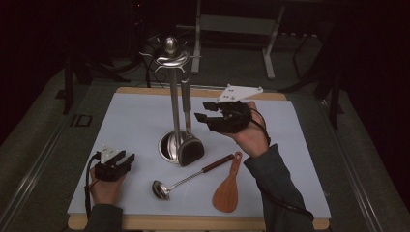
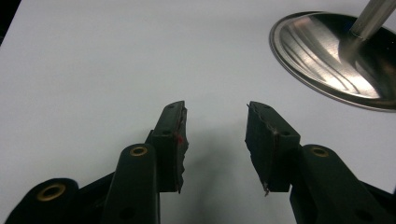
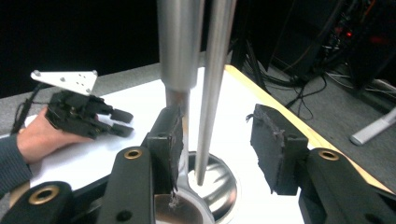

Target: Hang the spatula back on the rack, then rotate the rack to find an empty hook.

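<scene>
Nearest my edge of the white surface [image 1: 135, 121], I see a wooden spatula [image 1: 227, 188] and a steel ladle [image 1: 167, 186] lying side by side, apart from each other, with my left claw [image 1: 124, 160] resting low at the left, jaws spread and holding nothing. Past them stands a metal rack [image 1: 173, 92] on a round base [image 2: 336, 60], a dark-headed utensil [image 1: 190, 147] hanging against its pole. My right claw [image 1: 205, 112] hovers raised just right of the pole, jaws parted and empty, the hanging handle [image 3: 212, 88] showing between them, untouched.
</scene>
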